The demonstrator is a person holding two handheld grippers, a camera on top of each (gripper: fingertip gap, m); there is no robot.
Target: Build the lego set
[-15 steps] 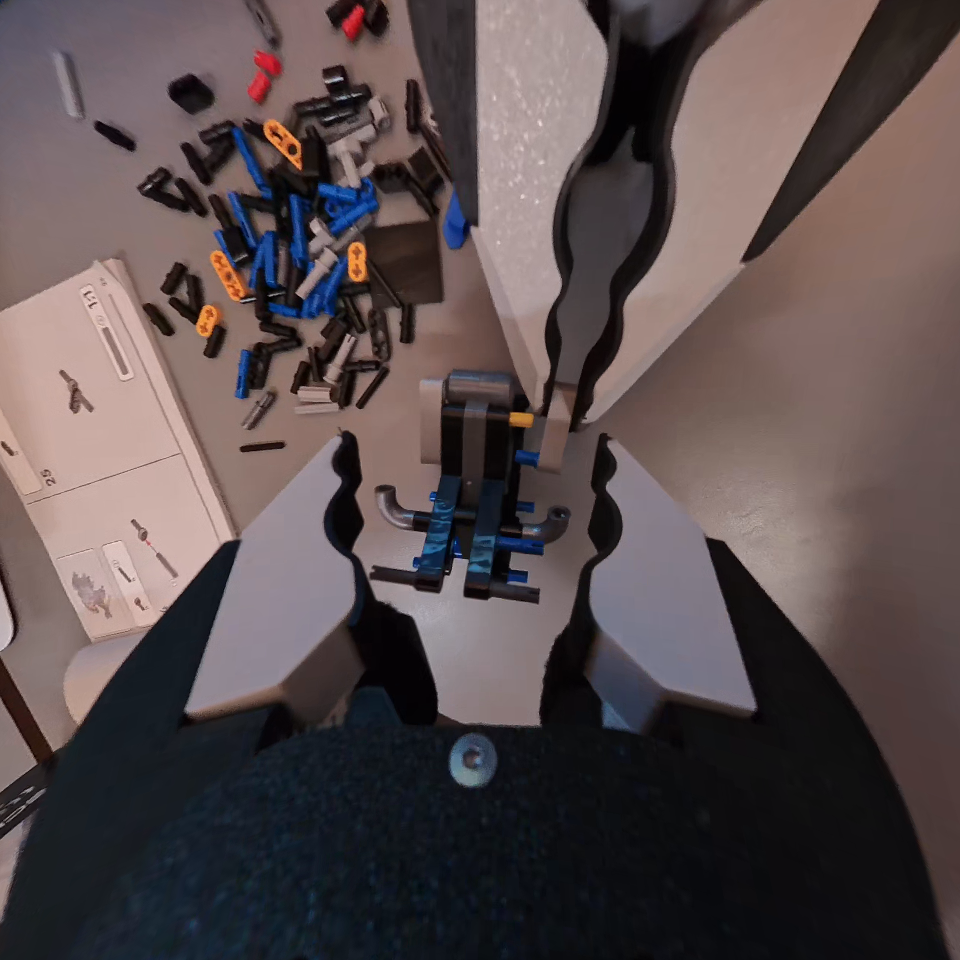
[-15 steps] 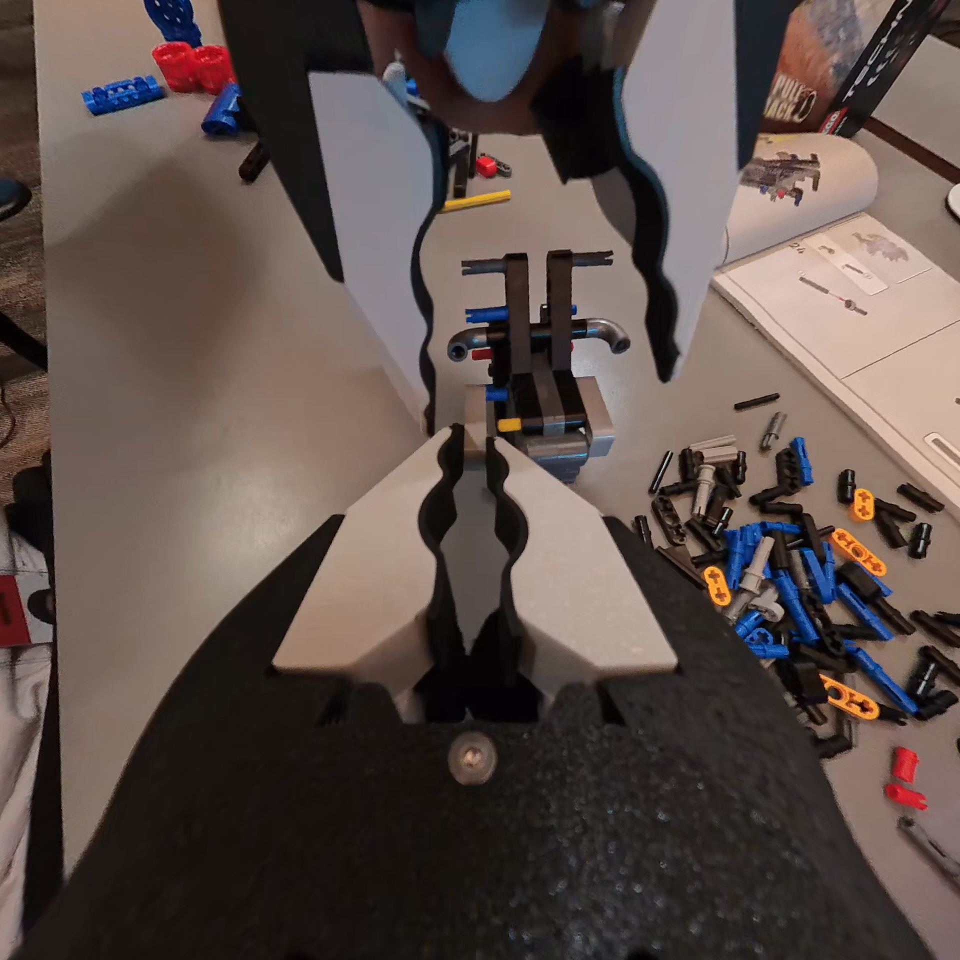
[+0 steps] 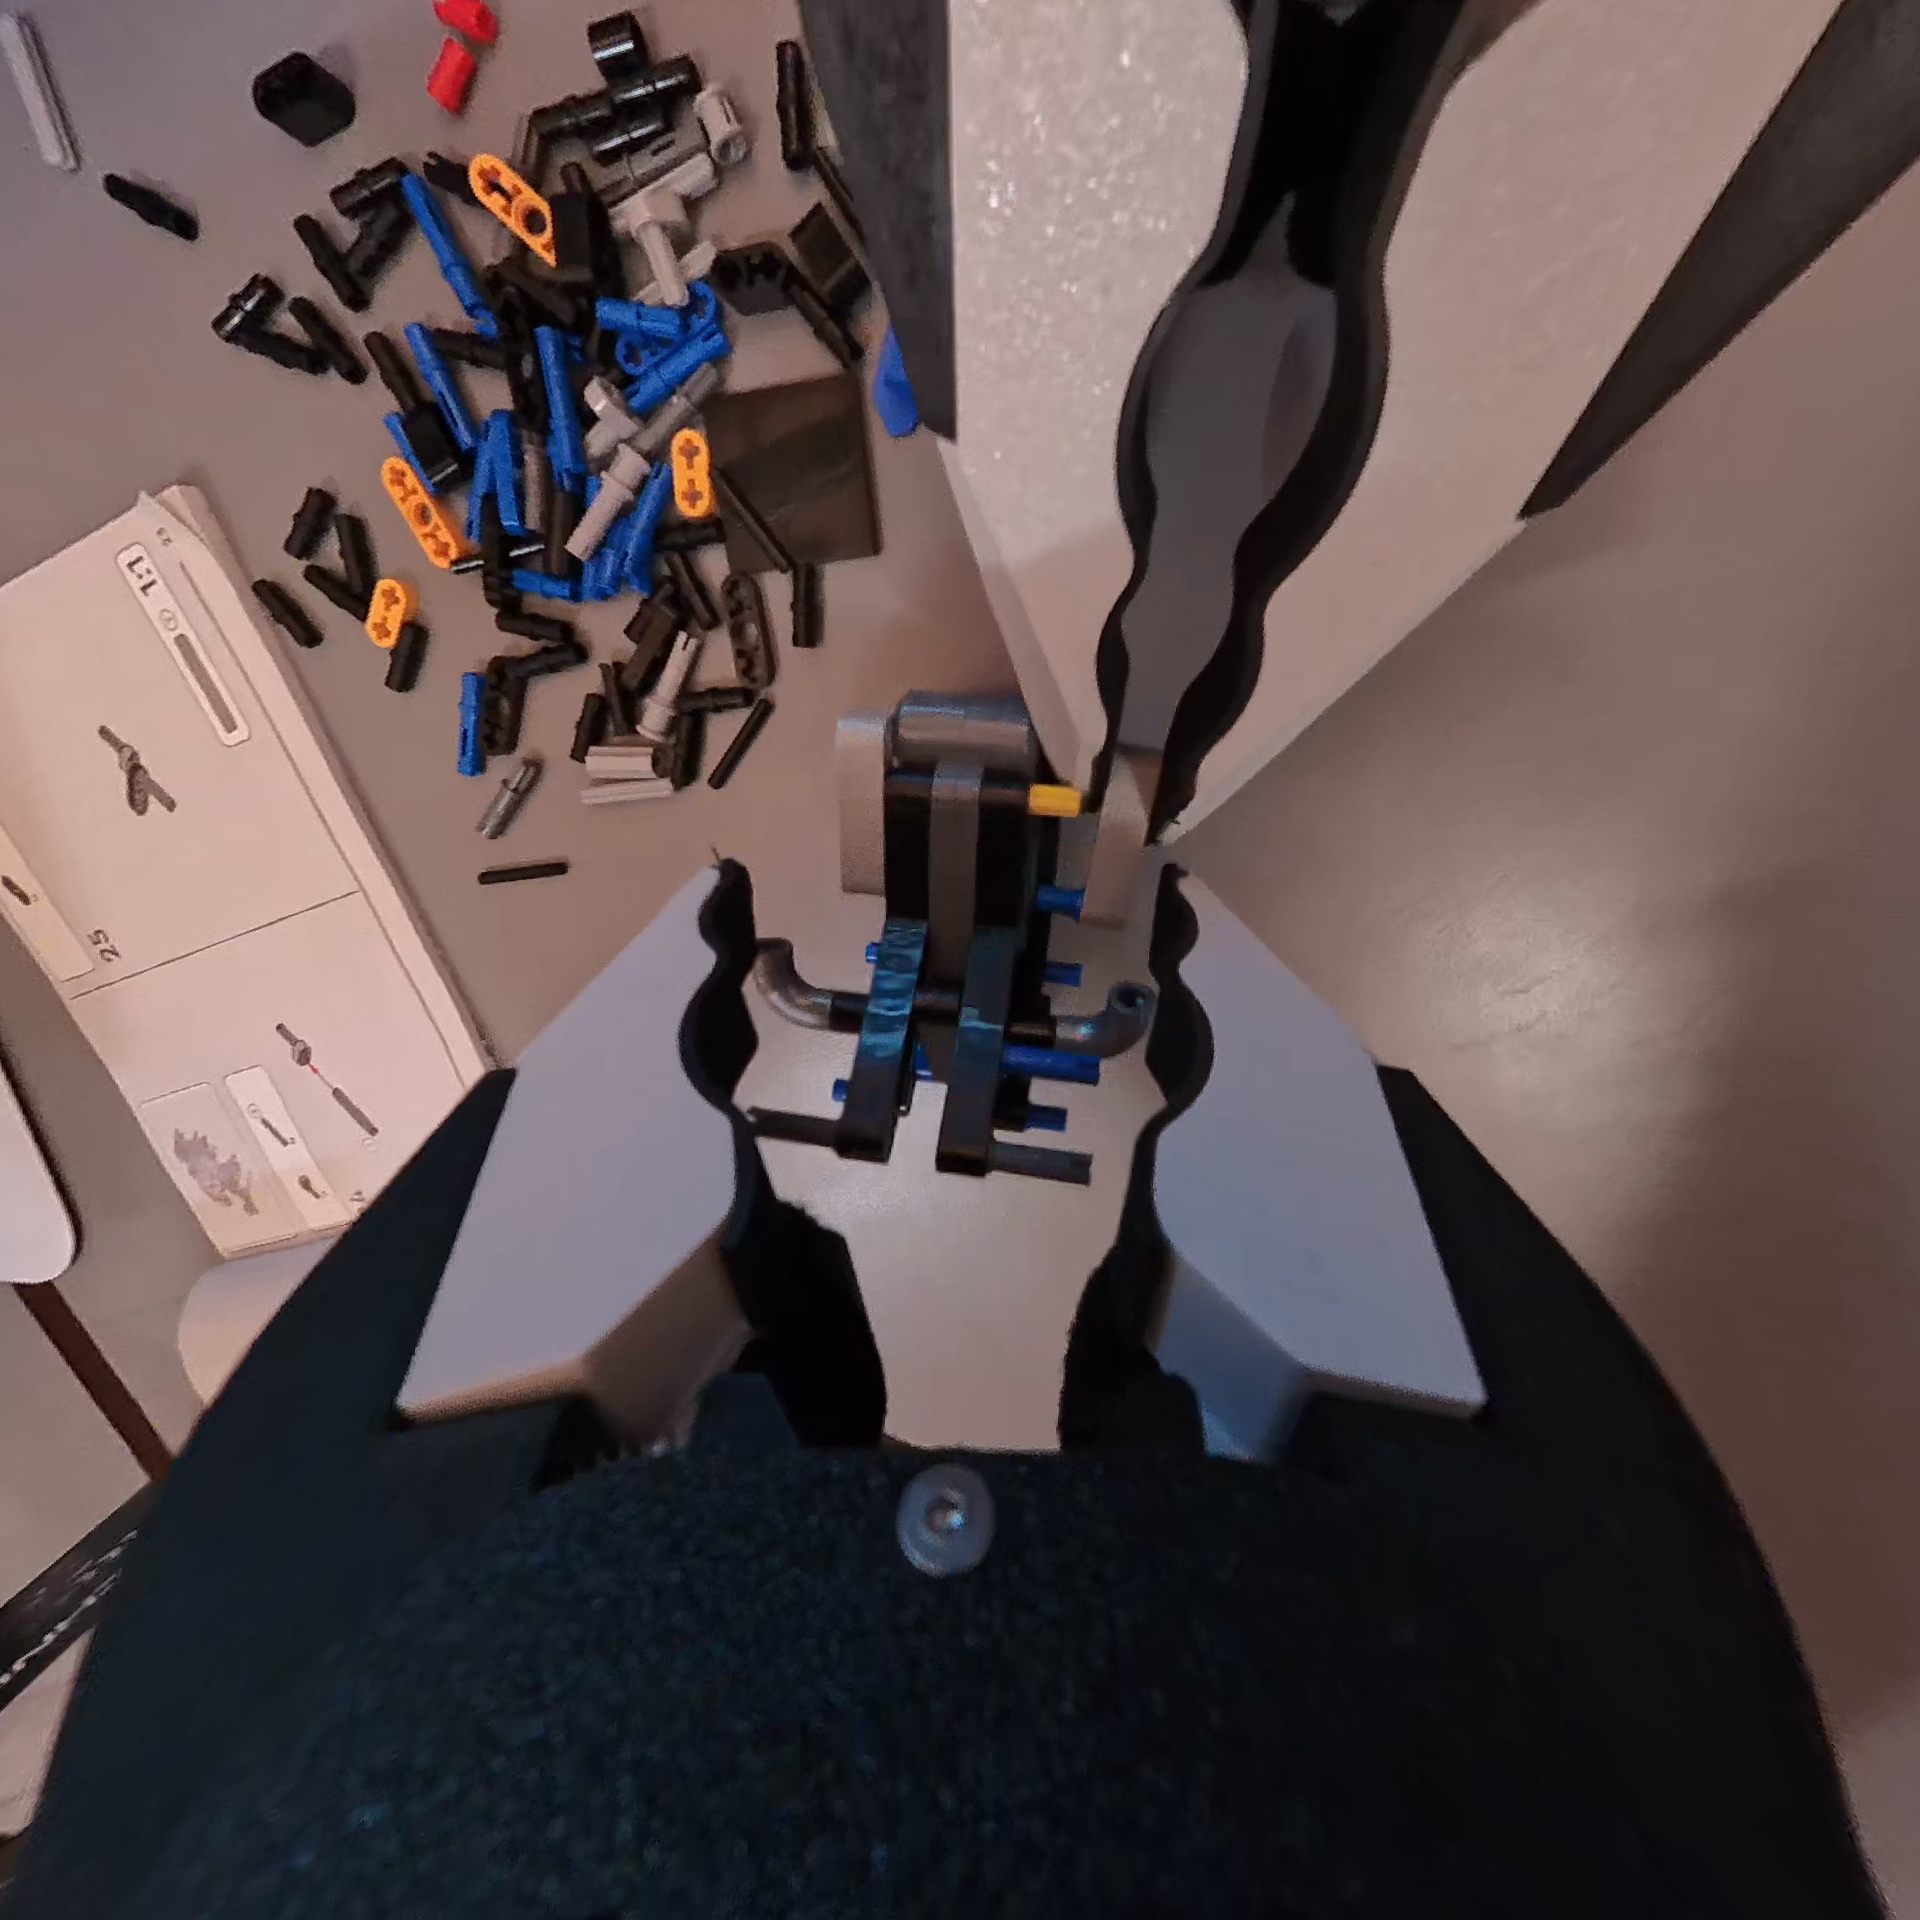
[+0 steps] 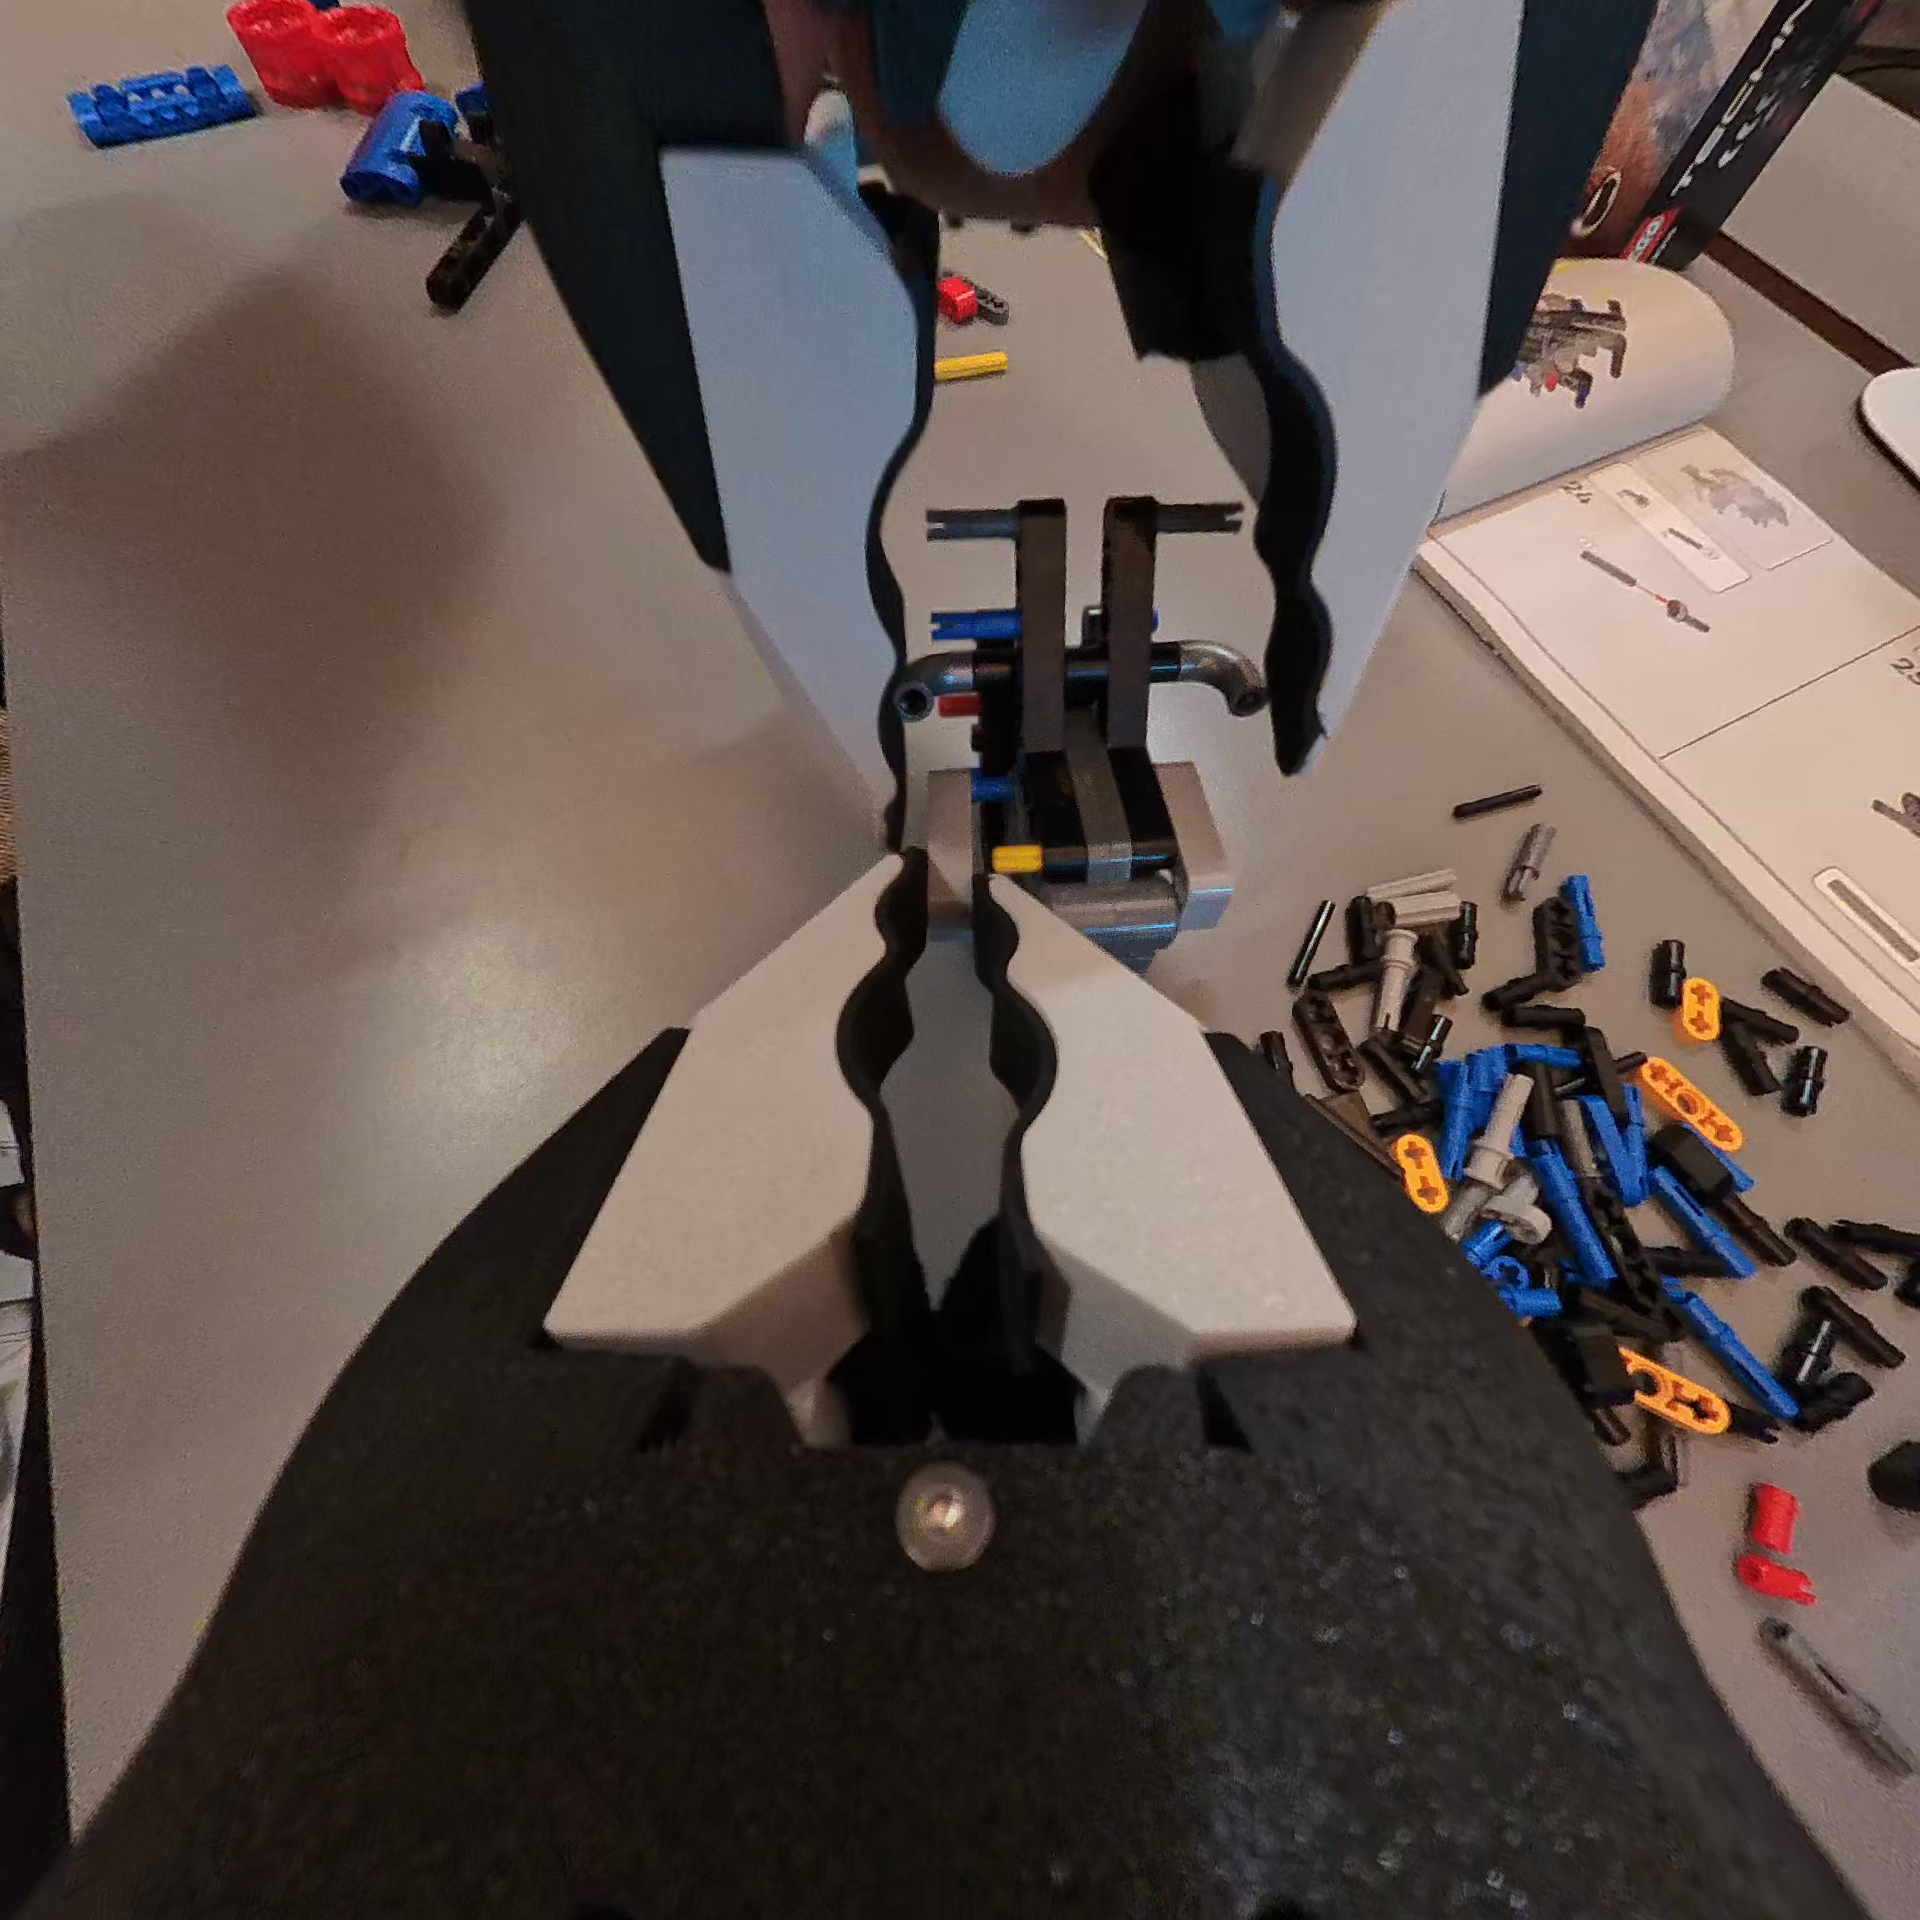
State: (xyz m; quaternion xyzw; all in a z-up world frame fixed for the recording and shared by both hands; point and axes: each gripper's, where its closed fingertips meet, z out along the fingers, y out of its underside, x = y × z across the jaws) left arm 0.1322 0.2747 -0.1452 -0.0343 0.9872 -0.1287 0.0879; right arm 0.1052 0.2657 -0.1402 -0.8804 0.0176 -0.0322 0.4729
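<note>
The right gripper (image 4: pixel 948 883) pinches the lego assembly's (image 3: pixel 961 935) grey end; the left gripper (image 3: pixel 945 894), jaws spread, straddles its long axis.

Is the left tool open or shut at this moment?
Open. In the left wrist view the left tool has its fingers spread wide on either side of the lego assembly, not touching it.

Glossy plastic marks the half-built lego model (image 3: pixel 961 997) at centre frame, its curved grey pipes (image 4: pixel 1221 670) shining like metal. Matt, grainy black foam covers the right gripper (image 4: pixel 948 883) body, a bright metal screw (image 4: pixel 943 1519) set in it. Paper instruction pages (image 3: pixel 177 831) lie at left on a smooth, faintly reflective table (image 3: pixel 1558 935).
</note>
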